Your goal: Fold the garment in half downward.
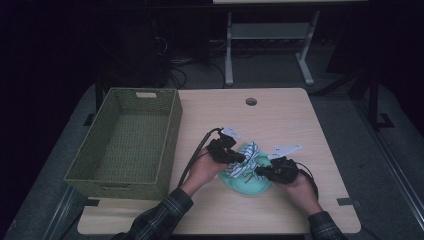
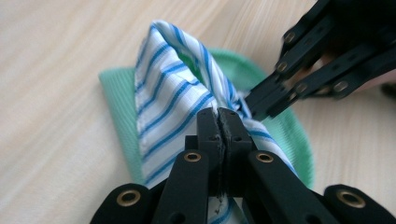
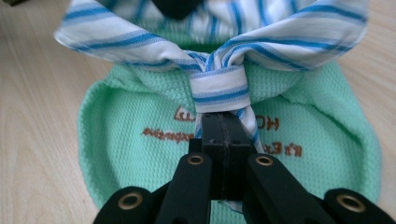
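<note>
A mint-green knit piece [image 1: 250, 182] [image 2: 116, 93] [image 3: 135, 140] with brown lettering lies on the wooden table [image 1: 280, 115]. A white and blue striped bow [image 1: 248, 159] [image 2: 173, 93] [image 3: 224, 88] sits on it. My left gripper [image 1: 240, 157] [image 2: 223, 116] is shut on one loop of the bow, which stands lifted off the green piece. My right gripper [image 1: 258, 171] [image 3: 223, 122] is shut on the bow's tail just below its knot. In the left gripper view the right gripper [image 2: 259, 103] reaches in from the upper right to the bow's middle.
A green woven basket [image 1: 85, 155] stands at the table's left side, with nothing visible inside it. A round cable hole [image 1: 251, 101] lies near the table's far edge. White table legs [image 1: 229, 55] stand on the floor beyond.
</note>
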A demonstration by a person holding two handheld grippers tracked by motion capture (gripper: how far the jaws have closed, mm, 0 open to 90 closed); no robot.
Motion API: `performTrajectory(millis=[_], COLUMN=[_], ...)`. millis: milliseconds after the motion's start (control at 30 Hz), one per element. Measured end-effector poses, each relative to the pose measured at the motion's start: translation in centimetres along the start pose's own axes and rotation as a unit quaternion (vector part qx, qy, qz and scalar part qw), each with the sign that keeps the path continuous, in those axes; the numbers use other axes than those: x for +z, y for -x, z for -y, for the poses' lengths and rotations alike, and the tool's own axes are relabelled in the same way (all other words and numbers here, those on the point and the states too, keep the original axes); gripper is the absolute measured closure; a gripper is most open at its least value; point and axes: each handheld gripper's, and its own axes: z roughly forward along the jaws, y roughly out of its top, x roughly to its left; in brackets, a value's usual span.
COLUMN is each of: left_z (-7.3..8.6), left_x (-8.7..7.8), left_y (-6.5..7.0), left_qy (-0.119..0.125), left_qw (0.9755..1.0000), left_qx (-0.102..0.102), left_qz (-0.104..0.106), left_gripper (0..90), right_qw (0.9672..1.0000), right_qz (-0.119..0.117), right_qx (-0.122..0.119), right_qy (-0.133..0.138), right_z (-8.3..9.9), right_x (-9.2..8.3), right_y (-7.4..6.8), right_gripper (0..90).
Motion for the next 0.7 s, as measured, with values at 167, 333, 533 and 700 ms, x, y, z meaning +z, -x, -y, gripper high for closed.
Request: performTrajectory(millis=[167,333,533,700], left_z=[-0.7,-1.0,-0.6,0.0], left_x=[-1.6,-2.5,-1.4,0.3], left_y=[0.3,0.5,0.5,0.7], left_qy=[0.027,0.044,0.029,0.003], left_qw=[0.9996,0.9989,0.9993,0.9995], left_qx=[0.006,0.008,0.005,0.010], left_qz=[0.006,0.016,0.023,0.030], left_gripper=[88.5,88.5,88.5,88.4], right_qw=[0.9999,0.9994,0.9995,0.9997], right_qz=[0.000,-0.004,-0.011,-0.016], right_qx=[-0.007,-0.006,-0.001,0.012], right_qy=[0.014,0.033,0.030,0.011], right_z=[-1.0,-2.1,-2.2,-1.4], right_x=[0.4,0.9,2.2,2.9], right_y=[-0.1,-0.2,0.2,0.6], right_gripper=[89.9,89.9,89.9,89.9])
